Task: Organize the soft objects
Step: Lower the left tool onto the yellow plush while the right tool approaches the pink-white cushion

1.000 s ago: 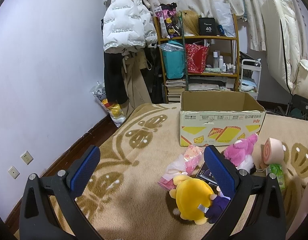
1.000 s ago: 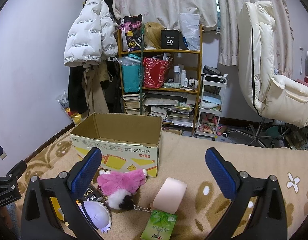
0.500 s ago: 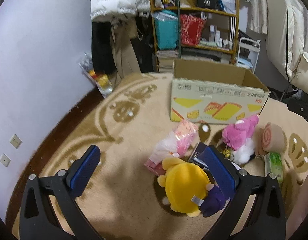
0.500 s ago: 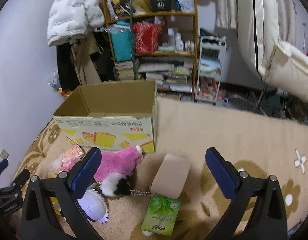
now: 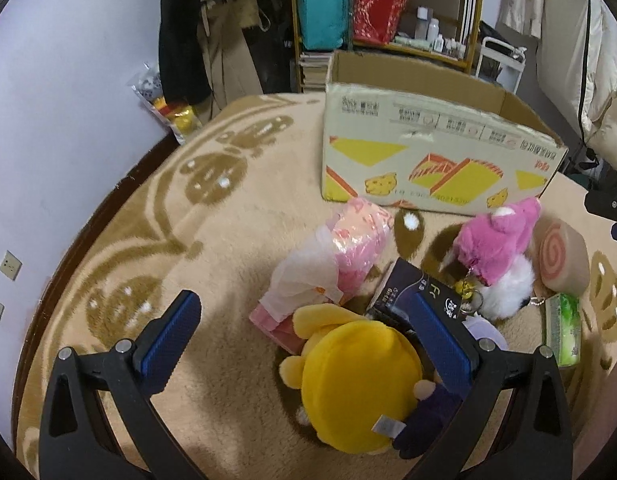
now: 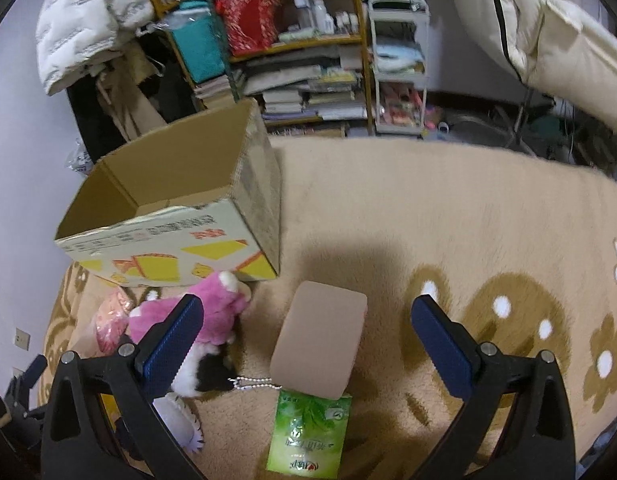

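An open cardboard box [image 5: 436, 148] stands on the patterned rug, also in the right wrist view [image 6: 180, 236]. In front of it lie a yellow plush [image 5: 360, 380], a pink tissue pack [image 5: 340, 256], a dark blue box [image 5: 412, 292], a pink plush [image 5: 496, 248], a swirl-roll cushion [image 5: 560, 256] and a green tissue pack [image 5: 560, 328]. My left gripper [image 5: 304, 336] is open above the yellow plush. My right gripper [image 6: 308, 340] is open above the roll cushion [image 6: 320, 344], with the pink plush [image 6: 212, 320] and green pack [image 6: 308, 432] close by.
A cluttered wooden shelf [image 5: 380, 8] and hanging coats [image 5: 212, 40] stand behind the box. A white cart [image 6: 396, 64] and a cream chair [image 6: 548, 28] are at the right. The purple wall [image 5: 48, 100] and dark baseboard run along the left.
Both grippers have tilted downward and moved closer to the objects on the rug. The jaws stay open. Nothing has been grasped.
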Demonstrator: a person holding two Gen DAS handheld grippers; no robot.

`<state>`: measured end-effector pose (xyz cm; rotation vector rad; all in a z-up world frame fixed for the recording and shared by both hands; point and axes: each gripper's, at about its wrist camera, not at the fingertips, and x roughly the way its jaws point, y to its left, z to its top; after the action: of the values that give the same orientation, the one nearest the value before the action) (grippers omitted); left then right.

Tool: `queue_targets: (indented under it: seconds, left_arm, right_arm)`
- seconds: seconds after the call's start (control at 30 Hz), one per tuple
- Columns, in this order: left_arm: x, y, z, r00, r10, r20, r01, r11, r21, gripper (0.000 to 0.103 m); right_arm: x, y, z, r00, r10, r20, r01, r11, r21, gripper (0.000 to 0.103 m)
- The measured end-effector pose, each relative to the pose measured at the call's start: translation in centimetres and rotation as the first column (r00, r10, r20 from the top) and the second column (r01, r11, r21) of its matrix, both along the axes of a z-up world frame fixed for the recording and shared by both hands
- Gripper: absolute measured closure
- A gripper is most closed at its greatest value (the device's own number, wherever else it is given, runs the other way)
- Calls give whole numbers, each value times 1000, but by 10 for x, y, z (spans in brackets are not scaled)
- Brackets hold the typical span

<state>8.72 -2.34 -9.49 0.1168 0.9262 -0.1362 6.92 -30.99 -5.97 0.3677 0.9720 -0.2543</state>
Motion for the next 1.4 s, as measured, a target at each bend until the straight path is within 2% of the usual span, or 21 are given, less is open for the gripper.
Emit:
queue_targets:
  seconds: [0.37,0.5,0.63,0.67,0.73,0.77,0.93,0.97,1.1,1.2,1.27,1.4]
  left_arm:
    - [14,-1,-24,995,19,-97,-22,999,-26,1]
    - [14,4,-29,989,30,-144,-42,996,-77,1]
    - [13,3,-31,987,31,-156,-44,996,-76,1]
    - [13,4,-32,987,33,-160,-45,996,-77,2]
    - [13,2,-35,984,18,-180,-36,995,-96,18]
    - [14,1,-38,981,17,-195,-37,995,-97,20]
    - [12,0,-37,980,14,-197,-36,993,-109,26]
    - [11,0,-38,980,15,-198,-37,993,-109,28]
    - [8,-1,-37,979,8,-203,-31,994,-108,41]
    - [4,-3,-35,979,11,-202,-33,994,-104,46]
    - [3,-2,-34,979,15,-203,-39,993,-113,47]
    - [-2,0,-30,978,26,-206,-51,992,-116,47]
  right_arm:
    - [25,-7,-31,996,1,-87,2,999,37,0]
    - [30,-7,-39,994,6,-110,-2,999,42,0]
    - [34,-5,-45,991,16,-136,-9,999,46,0]
    - [35,-4,-46,990,19,-140,-13,999,46,0]
    - [36,-2,-48,989,29,-146,-22,999,48,0]
    - [37,-1,-49,988,34,-149,-27,998,50,0]
    - [36,4,-52,986,52,-159,-46,998,41,1]
    - [35,4,-53,985,54,-162,-48,998,41,5]
    - [31,9,-55,981,42,-188,-38,999,26,9]
    - [31,9,-55,980,43,-196,-36,999,35,15]
    - [30,8,-56,979,42,-199,-35,999,36,18]
    - [29,2,-57,978,37,-203,-27,998,51,18]
